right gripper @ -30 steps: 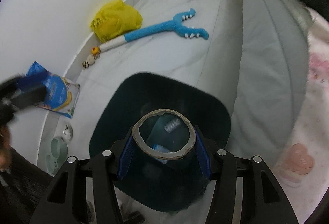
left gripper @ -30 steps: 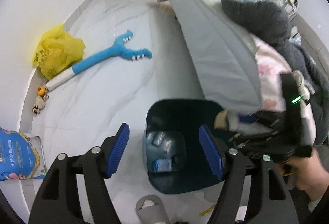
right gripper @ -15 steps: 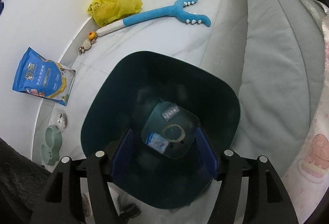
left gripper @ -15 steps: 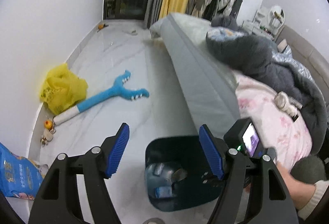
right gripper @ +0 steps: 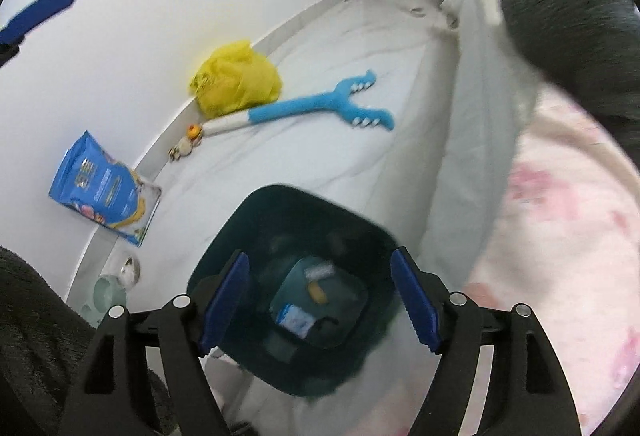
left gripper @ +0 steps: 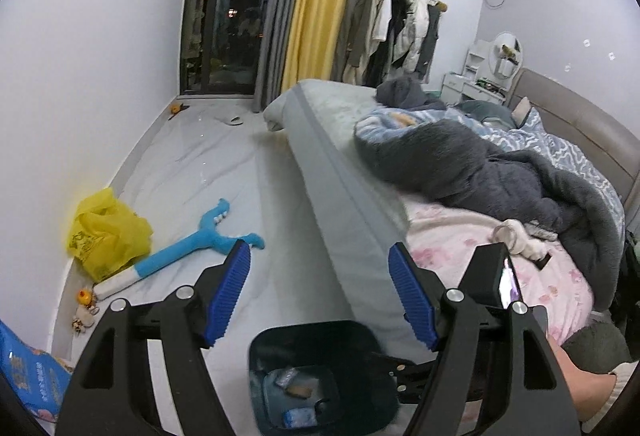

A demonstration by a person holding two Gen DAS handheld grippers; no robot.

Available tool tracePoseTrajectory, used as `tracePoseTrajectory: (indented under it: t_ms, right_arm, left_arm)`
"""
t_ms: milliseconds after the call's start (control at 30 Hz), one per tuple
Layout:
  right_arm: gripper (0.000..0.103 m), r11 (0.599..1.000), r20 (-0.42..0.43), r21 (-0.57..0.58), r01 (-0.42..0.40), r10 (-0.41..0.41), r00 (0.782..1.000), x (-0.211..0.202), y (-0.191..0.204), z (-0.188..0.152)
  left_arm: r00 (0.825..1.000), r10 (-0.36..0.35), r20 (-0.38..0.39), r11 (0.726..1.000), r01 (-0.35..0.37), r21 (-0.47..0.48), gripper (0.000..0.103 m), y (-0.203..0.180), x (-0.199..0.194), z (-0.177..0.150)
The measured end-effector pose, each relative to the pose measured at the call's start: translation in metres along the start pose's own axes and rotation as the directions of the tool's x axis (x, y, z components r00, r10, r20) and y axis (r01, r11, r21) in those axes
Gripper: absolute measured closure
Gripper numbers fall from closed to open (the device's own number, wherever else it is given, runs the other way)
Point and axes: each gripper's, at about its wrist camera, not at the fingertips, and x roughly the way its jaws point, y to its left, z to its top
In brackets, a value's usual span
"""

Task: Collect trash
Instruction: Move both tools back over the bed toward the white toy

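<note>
Blue ribbed fingers (right gripper: 412, 302) on your right gripper (right gripper: 320, 300) stand spread with nothing between them; they have just been opening, and the gap looks straight down into the dark bin (right gripper: 240, 228). That makes sense: you are poised right over the mouth, so whatever drops lands inside. At the bottom you can see scraps of trash (right gripper: 296, 316), a small blue-and-white packet and a tan piece beside it, though the blur keeps me from naming them.

Your left gripper (left gripper: 320, 296) is spread too, empty, jaws wide, tilted out over the floor and the bed's edge, with the bin (left gripper: 312, 332) low in its view. It looks free to go for the next piece. The right hand (left gripper: 576, 376) shows at the lower right of that view, holding its gripper above the bin.

Look further out now. A blue toy (right gripper: 320, 108) lies on the floor, well apart from the bin, with a yellow bag (right gripper: 236, 80) against the wall just behind its white end. A blue pouch (right gripper: 104, 188) leans on the wall nearer to you. My guess is the yellow bag is the likeliest pick, being crumpled like litter. The bed (left gripper: 360, 204) runs alongside, heaped with blankets, so the bin sits close to it, in easy reach of both hands.
</note>
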Motion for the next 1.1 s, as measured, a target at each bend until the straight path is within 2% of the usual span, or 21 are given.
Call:
tracePoseTrajectory:
  t_ms: [300,500,700,1100]
  right_arm:
    - [0.022,0.994,0.122,0.073,0.084,-0.093,0.988,-0.060,-0.053,-0.009]
    - [0.020,0.972,0.186,0.164,0.167,-0.197,0.963,-0.094,-0.097,-0.020]
    - [0.020,0.928,0.194,0.270,0.259,-0.316,0.929,-0.119,-0.149,-0.035]
    - [0.015,0.863,0.208,0.382,0.331,-0.429,0.879,-0.154,-0.209,-0.058]
  left_arm:
    - [0.996,-0.083,0.020,0.996,0.082,0.031,0.026,-0.048,0.015,0.009]
    - [0.990,-0.141,0.004,0.988,0.141,0.064,0.026,-0.081,0.032,0.009]
    - [0.985,-0.171,-0.020,0.981,0.172,0.086,0.026,-0.106,0.051,0.007]
    - [0.963,-0.254,-0.087,0.955,0.264,0.133,0.022,-0.143,0.092,0.000]
